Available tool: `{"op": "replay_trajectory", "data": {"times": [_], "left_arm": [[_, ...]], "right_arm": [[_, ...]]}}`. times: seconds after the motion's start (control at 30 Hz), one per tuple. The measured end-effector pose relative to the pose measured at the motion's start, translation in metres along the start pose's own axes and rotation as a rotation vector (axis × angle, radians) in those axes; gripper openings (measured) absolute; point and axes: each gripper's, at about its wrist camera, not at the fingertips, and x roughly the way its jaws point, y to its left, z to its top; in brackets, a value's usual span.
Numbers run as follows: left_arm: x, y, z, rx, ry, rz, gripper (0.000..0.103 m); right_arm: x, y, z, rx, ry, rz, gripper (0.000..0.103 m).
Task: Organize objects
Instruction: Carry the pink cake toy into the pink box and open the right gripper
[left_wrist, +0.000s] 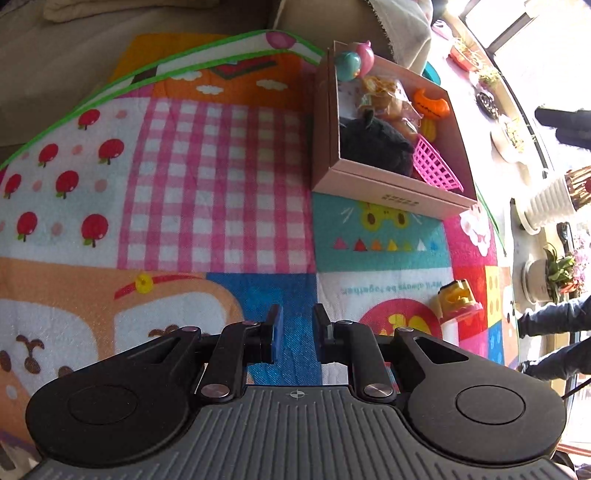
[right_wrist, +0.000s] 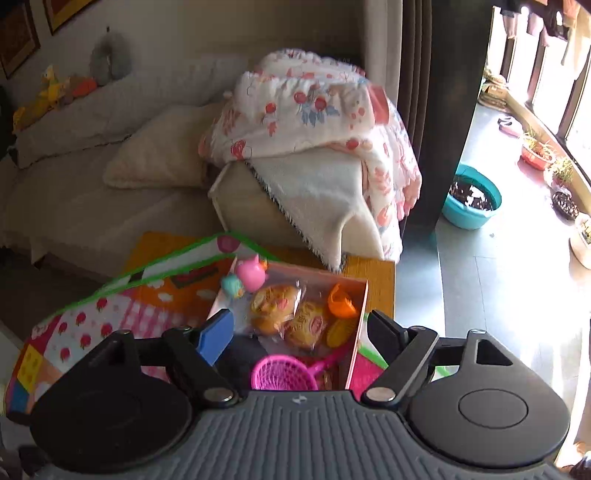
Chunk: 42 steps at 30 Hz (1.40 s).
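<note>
A pink cardboard box (left_wrist: 388, 186) stands on a colourful play mat (left_wrist: 207, 177). It holds a black plush (left_wrist: 373, 142), a pink basket (left_wrist: 436, 166), an orange pumpkin toy (left_wrist: 430, 103), wrapped buns (left_wrist: 384, 98) and round teal and pink toys (left_wrist: 349, 62). A yellow and red toy (left_wrist: 460, 299) lies on the mat to the right. My left gripper (left_wrist: 297, 321) is slightly open and empty, low over the mat. My right gripper (right_wrist: 299, 332) is open and empty above the box (right_wrist: 356, 332), over the buns (right_wrist: 288, 314) and a pink net scoop (right_wrist: 284, 373).
A beige sofa (right_wrist: 92, 192) with cushions and a flowered blanket (right_wrist: 314, 122) stands behind the mat. A teal basin (right_wrist: 471, 201) and potted plants (left_wrist: 554, 273) line the sunlit window side. A person's dark sleeves (left_wrist: 554, 321) show at right in the left wrist view.
</note>
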Motion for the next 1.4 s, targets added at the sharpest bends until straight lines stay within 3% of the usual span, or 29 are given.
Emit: {"op": "replay_trajectory", "data": {"times": [0.23, 0.4, 0.43, 0.47, 0.53, 0.73, 0.97, 1.17, 1.4], "left_arm": [[0.003, -0.001, -0.017, 0.038, 0.051, -0.009, 0.018], [0.003, 0.006, -0.024, 0.024, 0.072, 0.023, 0.018], [0.002, 0.008, -0.024, 0.023, 0.071, 0.024, 0.018], [0.002, 0.009, -0.024, 0.020, 0.070, 0.025, 0.018], [0.002, 0.010, -0.023, 0.012, 0.071, 0.027, 0.018], [0.015, 0.004, -0.019, 0.010, 0.076, 0.004, 0.018], [0.031, -0.017, -0.013, 0.024, 0.075, -0.042, 0.018], [0.023, -0.021, -0.010, 0.040, 0.051, -0.063, 0.018], [0.020, -0.006, -0.014, -0.012, 0.050, -0.040, 0.018]], "right_arm": [[0.075, -0.001, -0.118, 0.058, 0.359, -0.018, 0.080], [0.114, 0.012, -0.159, 0.043, 0.482, -0.051, 0.078], [0.118, 0.015, -0.163, 0.034, 0.491, -0.058, 0.068], [0.120, 0.017, -0.166, 0.024, 0.499, -0.062, 0.052], [0.123, 0.022, -0.169, 0.006, 0.517, -0.066, 0.042], [0.088, 0.033, -0.169, -0.009, 0.470, -0.032, 0.042], [0.033, 0.026, -0.132, 0.048, 0.356, 0.007, 0.042], [-0.010, 0.010, -0.067, 0.081, 0.163, -0.001, 0.042], [-0.015, -0.002, 0.005, 0.125, -0.014, -0.024, 0.042]]}}
